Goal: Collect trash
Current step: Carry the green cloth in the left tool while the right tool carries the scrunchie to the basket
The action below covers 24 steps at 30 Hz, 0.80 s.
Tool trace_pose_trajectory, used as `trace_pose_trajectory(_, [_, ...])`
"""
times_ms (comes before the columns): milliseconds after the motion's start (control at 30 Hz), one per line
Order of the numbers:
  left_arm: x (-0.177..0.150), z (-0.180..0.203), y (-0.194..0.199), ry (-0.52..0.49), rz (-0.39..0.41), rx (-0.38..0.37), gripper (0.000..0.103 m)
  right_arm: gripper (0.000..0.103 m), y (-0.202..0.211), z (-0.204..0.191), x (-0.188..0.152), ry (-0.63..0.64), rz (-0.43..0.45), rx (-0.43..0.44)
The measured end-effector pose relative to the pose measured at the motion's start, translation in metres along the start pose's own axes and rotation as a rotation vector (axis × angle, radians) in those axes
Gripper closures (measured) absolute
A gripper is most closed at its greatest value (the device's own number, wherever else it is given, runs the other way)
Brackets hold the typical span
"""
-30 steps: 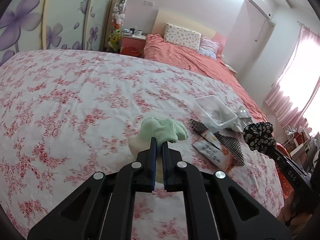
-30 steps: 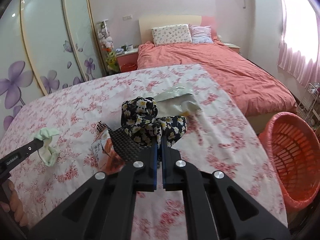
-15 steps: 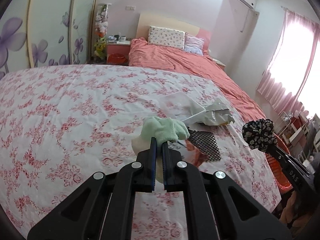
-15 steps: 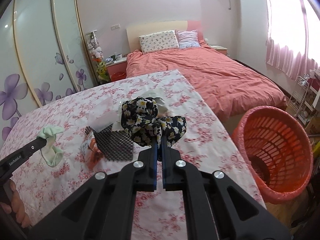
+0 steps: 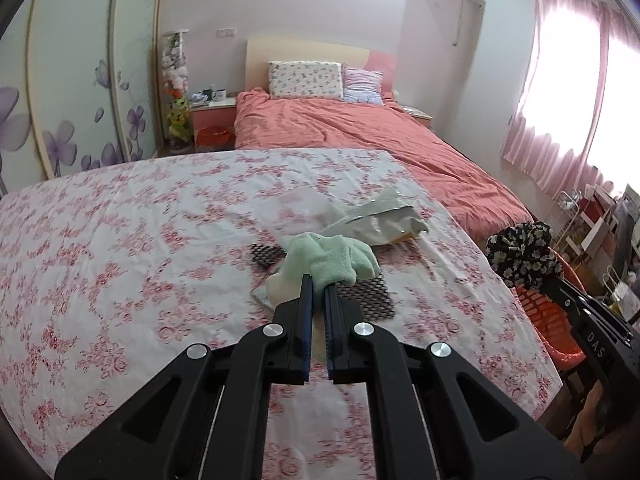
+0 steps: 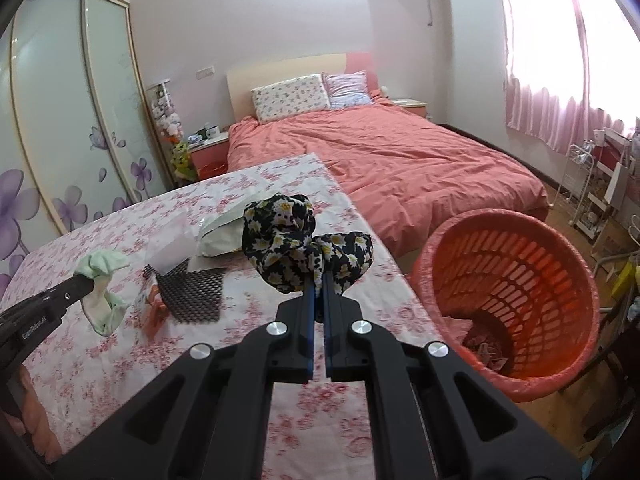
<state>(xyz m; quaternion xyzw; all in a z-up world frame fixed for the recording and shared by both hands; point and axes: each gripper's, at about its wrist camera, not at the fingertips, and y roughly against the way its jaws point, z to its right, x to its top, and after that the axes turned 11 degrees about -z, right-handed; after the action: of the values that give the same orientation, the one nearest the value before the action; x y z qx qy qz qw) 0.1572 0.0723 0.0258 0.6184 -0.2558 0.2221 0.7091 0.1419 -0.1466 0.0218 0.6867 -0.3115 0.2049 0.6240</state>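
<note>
While both hands have swung toward the red slatted plastic basket (image 6: 516,296), it now fills the right view. Left gripper (image 5: 316,280) clenches a mint-green fabric scrunchie (image 5: 332,260); right gripper (image 6: 318,280) clenches a black daisy-print scrunchie (image 6: 304,248). Drop-off looks imminent.

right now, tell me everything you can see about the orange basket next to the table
The orange basket is a round plastic laundry-style bin with slotted walls and a thick rolled rim. It stands upright and open-topped on the floor, off the right edge of the floral tablecloth, near the foot of the bed. Some crumpled reddish scraps lie at its bottom. Nothing touches it; the right hand-held gripper, shut on a black floral scrunchie, is beside it over the table.
</note>
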Motion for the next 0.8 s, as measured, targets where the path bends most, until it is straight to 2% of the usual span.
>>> trace_pose_trajectory(467, [0.0,0.056,-0.01,-0.081,-0.016,-0.048,0.098,0.099,0.011,0.045,-0.008,-0.072,0.05,-0.149])
trace_pose_trajectory(667, [0.0,0.081,-0.014,-0.103,-0.023,-0.099,0.098,0.098,0.019,0.075,-0.011,-0.126,0.072,-0.183])
trace_pose_trajectory(800, [0.001,0.101,-0.014,-0.115,-0.022,-0.164,0.098,0.098,0.024,0.094,-0.014,-0.164,0.085,-0.185])
